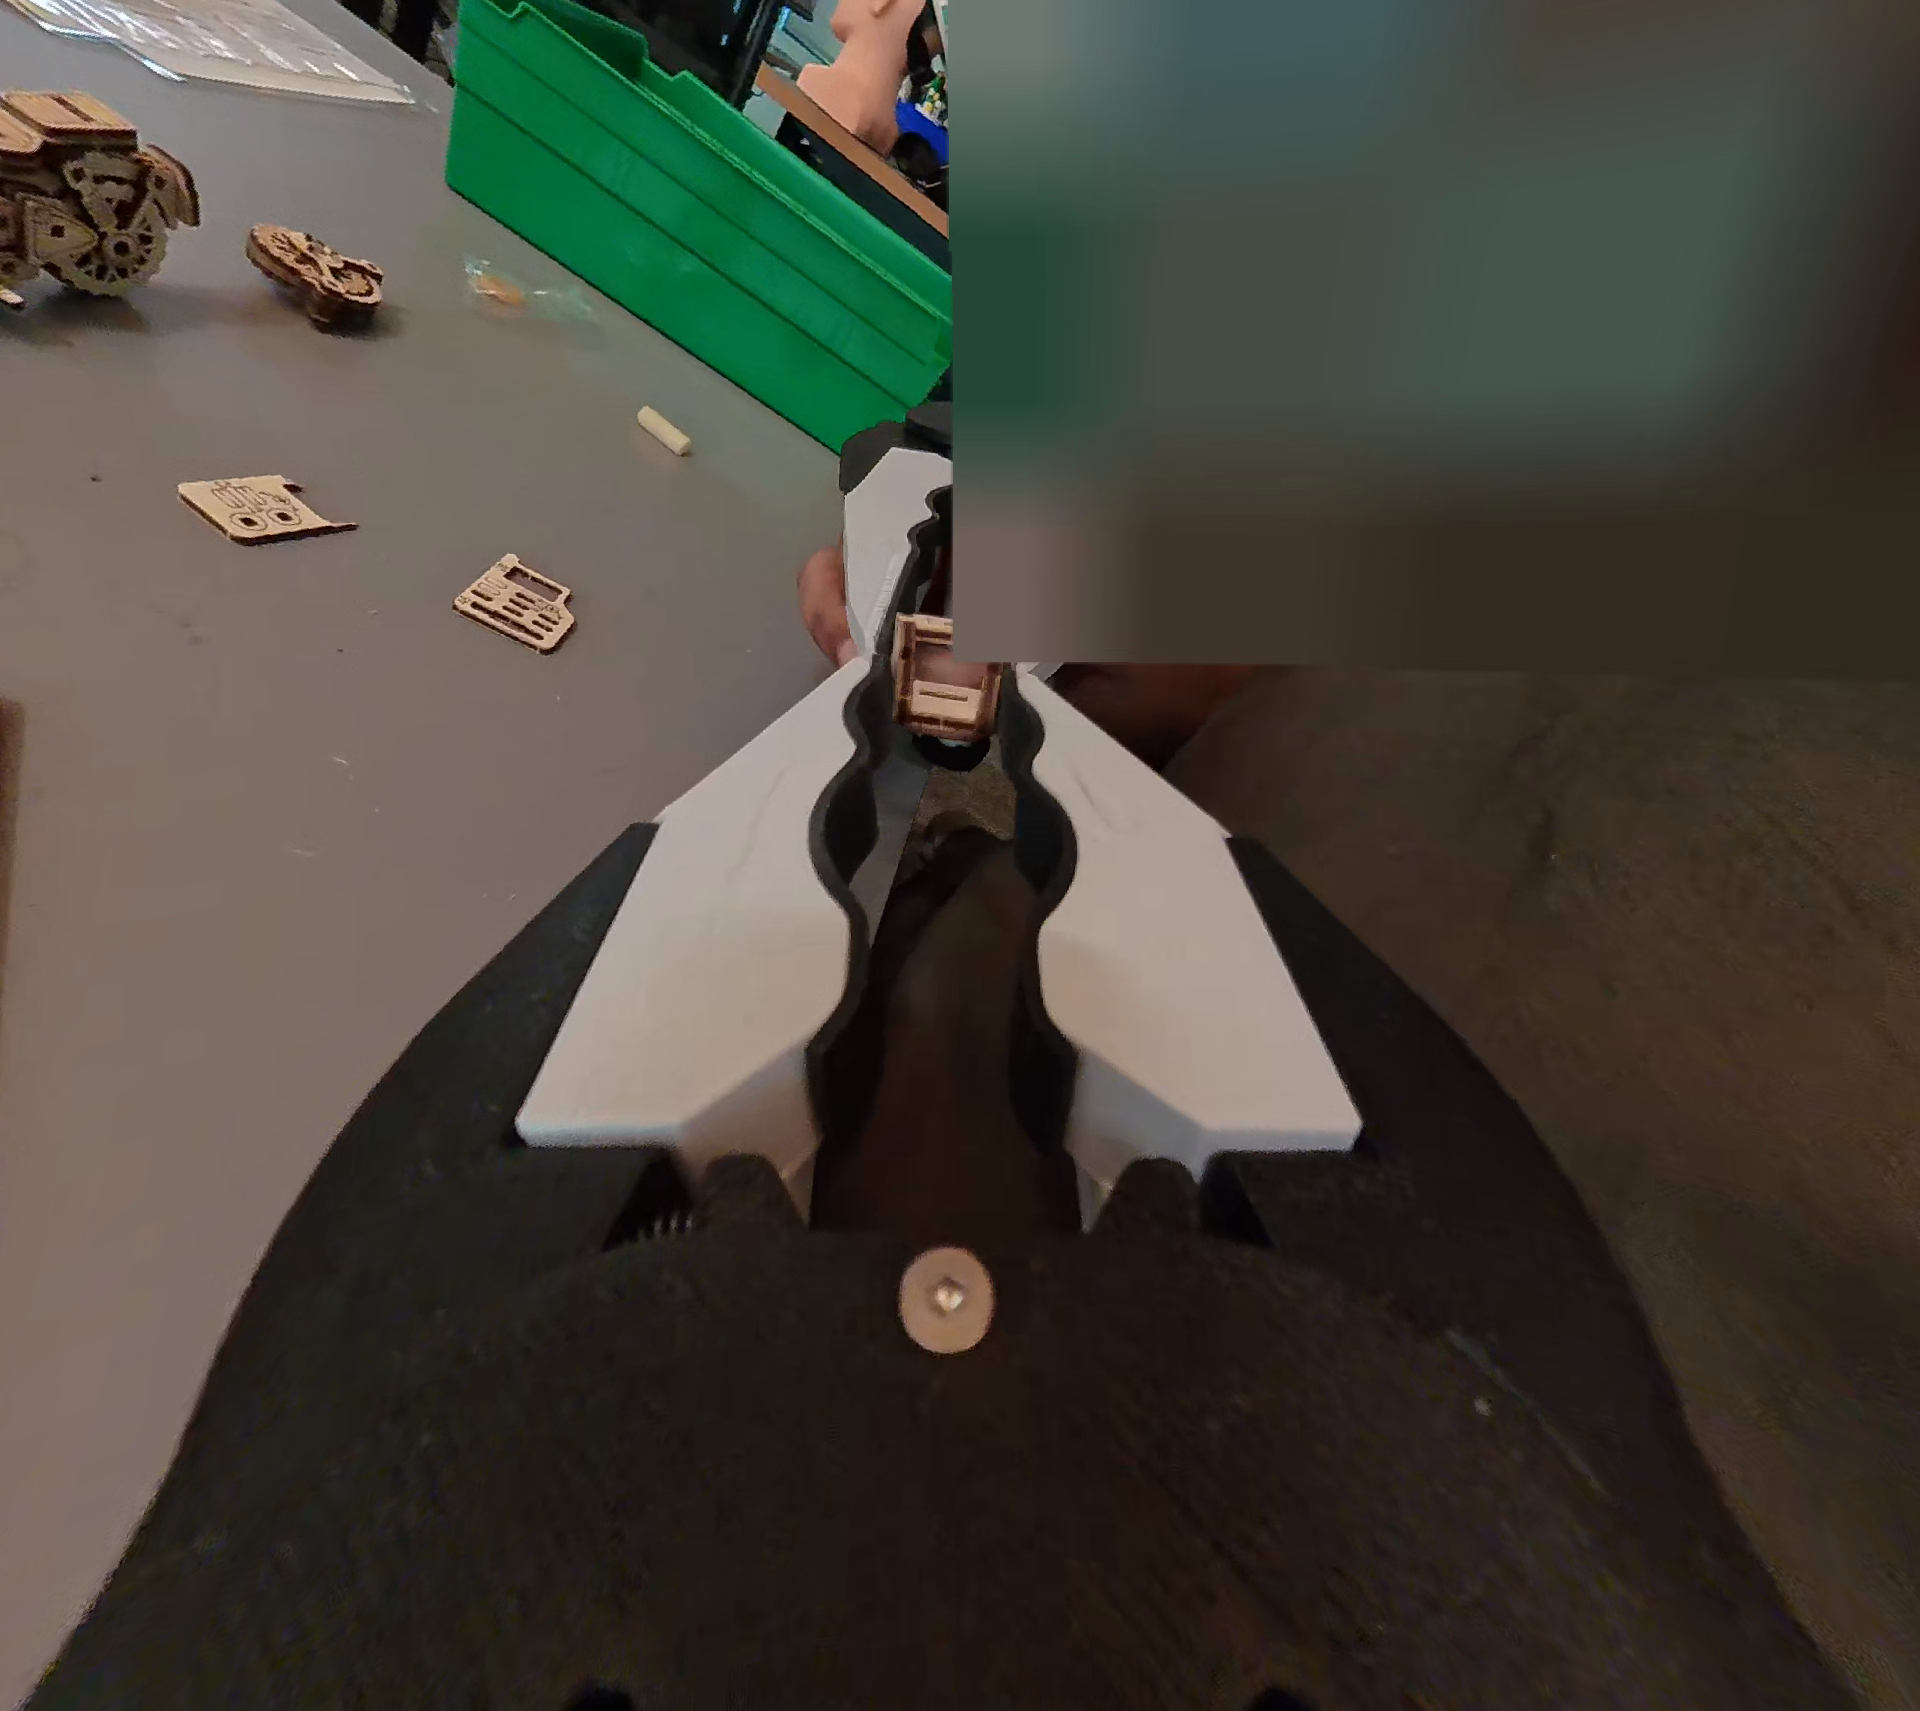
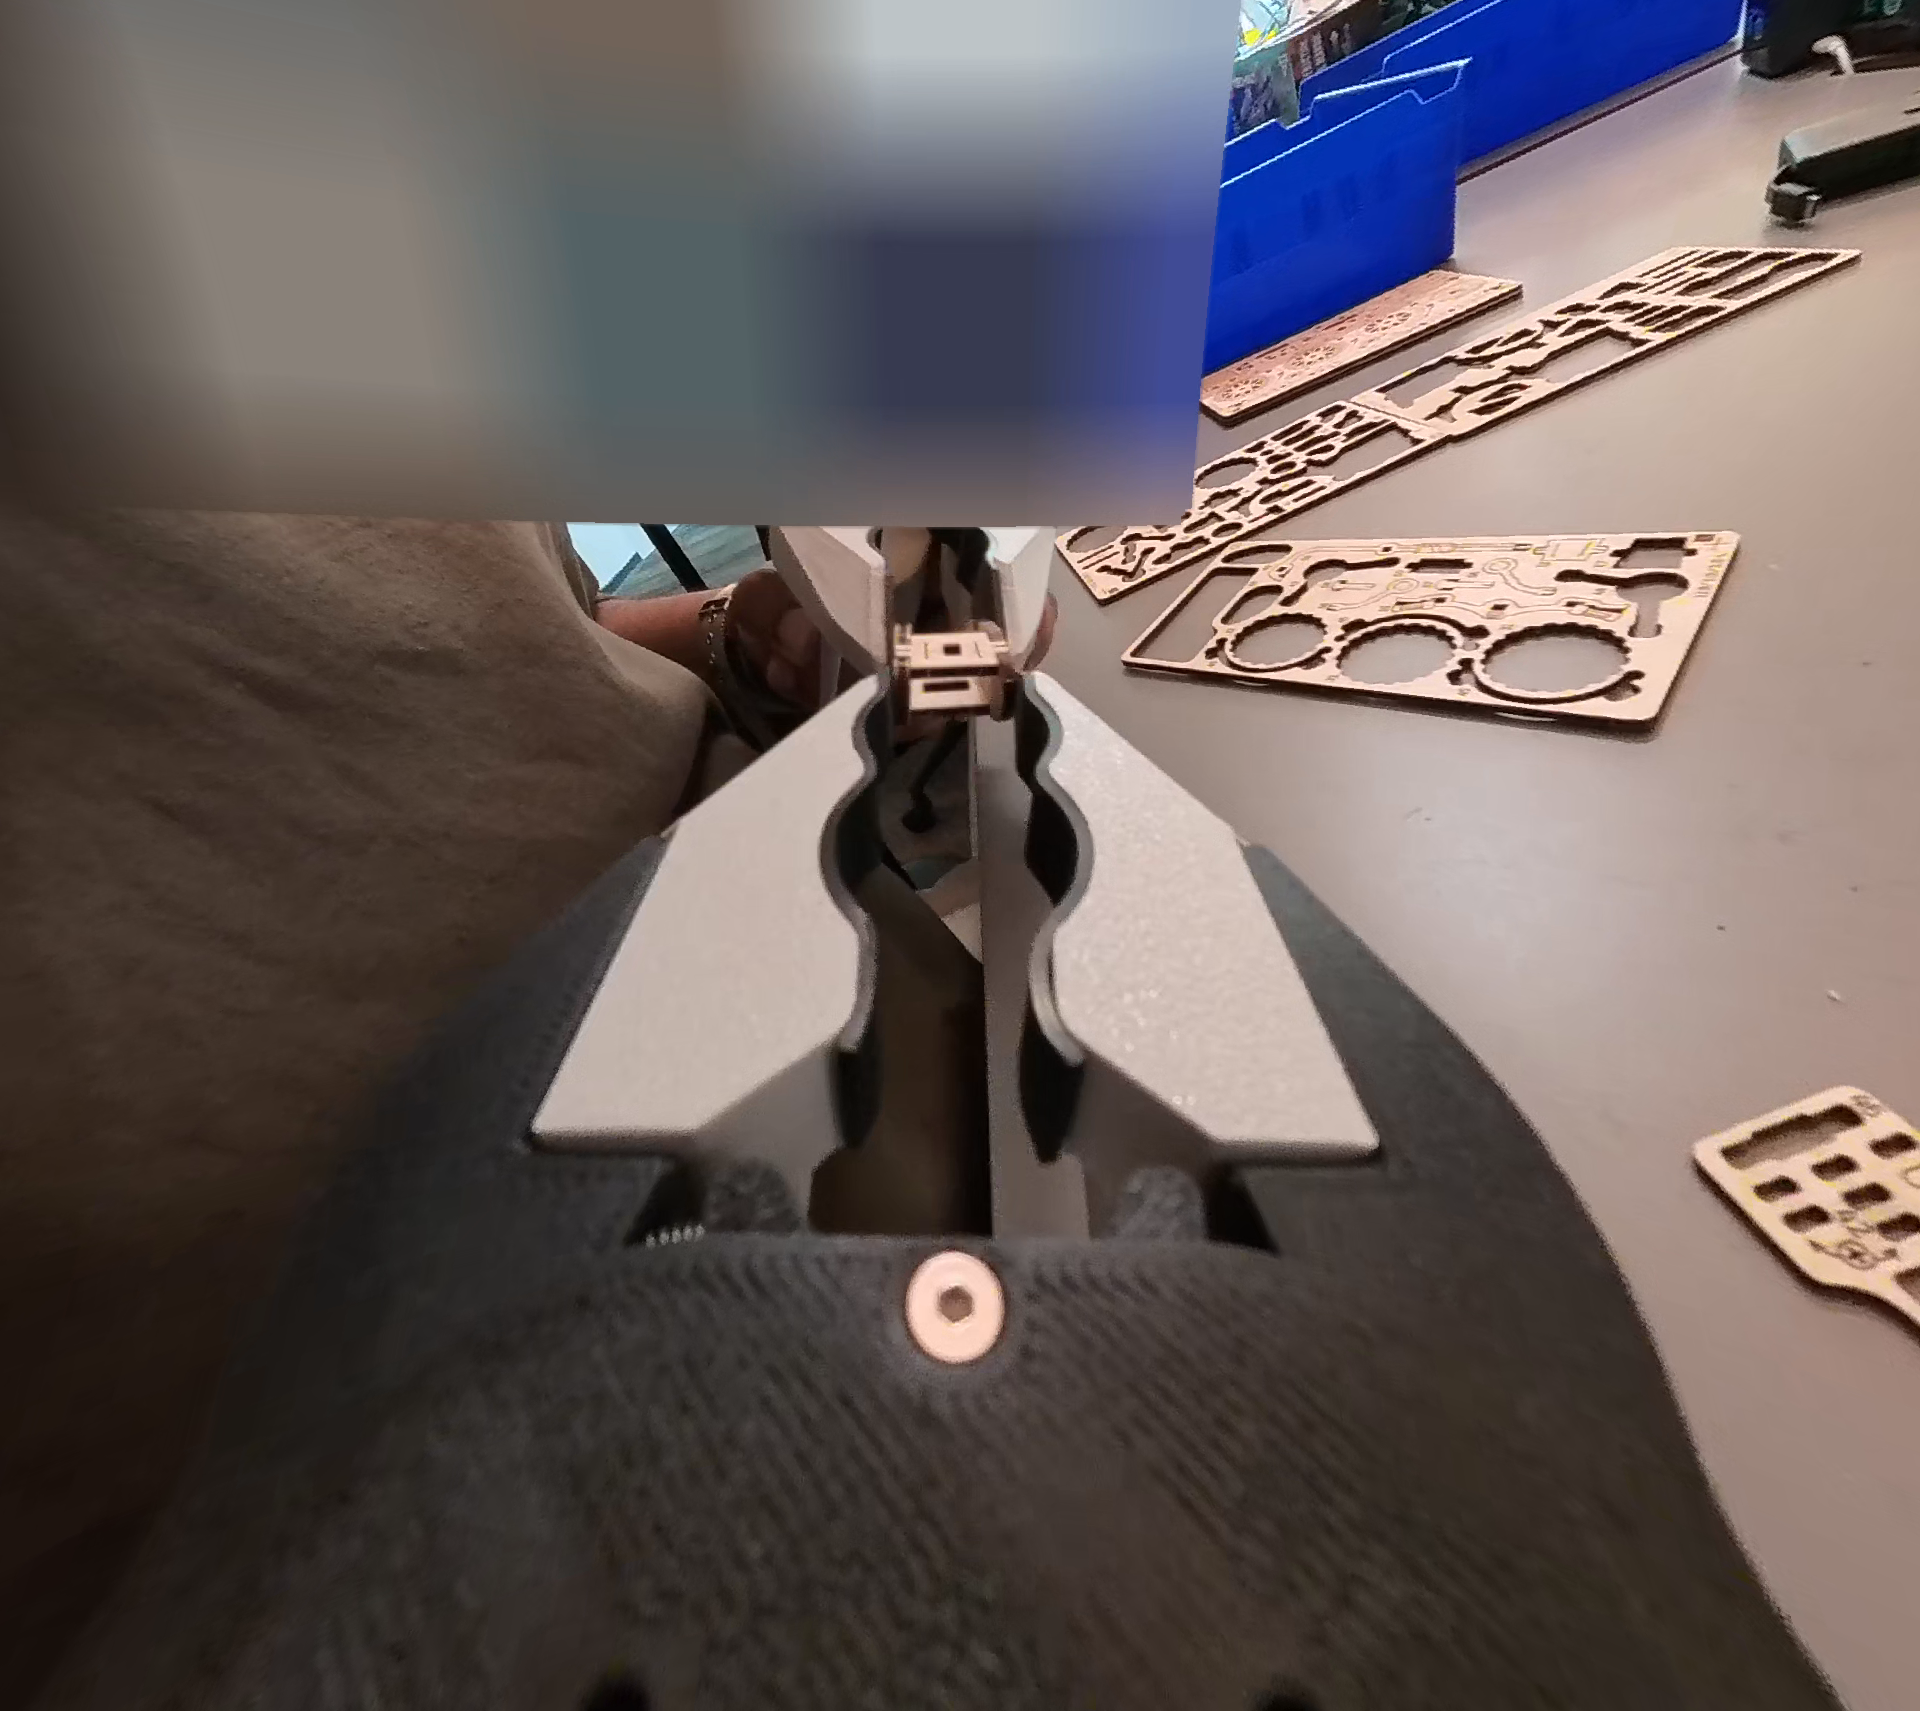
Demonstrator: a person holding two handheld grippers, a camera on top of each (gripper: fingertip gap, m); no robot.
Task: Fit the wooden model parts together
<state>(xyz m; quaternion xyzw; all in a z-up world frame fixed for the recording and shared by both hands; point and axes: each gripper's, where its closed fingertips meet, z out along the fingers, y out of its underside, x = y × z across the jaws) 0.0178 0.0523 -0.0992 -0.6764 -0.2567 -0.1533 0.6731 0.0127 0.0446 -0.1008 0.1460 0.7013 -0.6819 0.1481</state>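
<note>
Over the smooth grey table [image 1: 312, 726], both grippers [image 1: 940, 695] [image 2: 948, 674] pinch a slotted plywood block [image 2: 945, 674].

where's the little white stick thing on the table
In the left wrist view, the short white stick lies flat on the grey table, left of centre, just in front of the green bin and up-right of the small slotted wooden piece.

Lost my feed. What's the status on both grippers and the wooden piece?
Left gripper and right gripper both shut on small wooden assembly, held above table edge. Nothing between them. Loose wooden parts sheets lie clear, off to the side.
</note>
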